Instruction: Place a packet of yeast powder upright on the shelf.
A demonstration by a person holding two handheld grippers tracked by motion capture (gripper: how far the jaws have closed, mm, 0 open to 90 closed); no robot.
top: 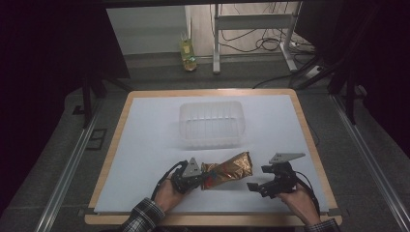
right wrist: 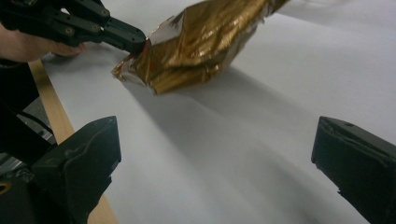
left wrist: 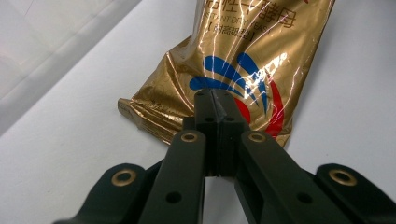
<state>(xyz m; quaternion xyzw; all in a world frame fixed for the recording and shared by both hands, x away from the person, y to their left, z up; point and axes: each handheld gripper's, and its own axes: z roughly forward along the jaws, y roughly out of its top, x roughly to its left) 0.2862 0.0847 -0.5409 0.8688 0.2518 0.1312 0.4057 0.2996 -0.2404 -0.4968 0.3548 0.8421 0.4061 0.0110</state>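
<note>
Left gripper [top: 199, 180] fingers [left wrist: 217, 122] pinching gold foil packet [top: 228, 170], right gripper [top: 256, 186] fingers [right wrist: 84, 158] spread wide, nothing between them

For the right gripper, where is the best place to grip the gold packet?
Probably the free far end of the gold packet, approached from the right side. The left gripper already pinches the near seam, and the right gripper waits open beside it.

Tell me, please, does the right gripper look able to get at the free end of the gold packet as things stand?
Probably yes: the right gripper is open, with bare table between it and the gold packet, which the left gripper pinches at the other end.
</note>
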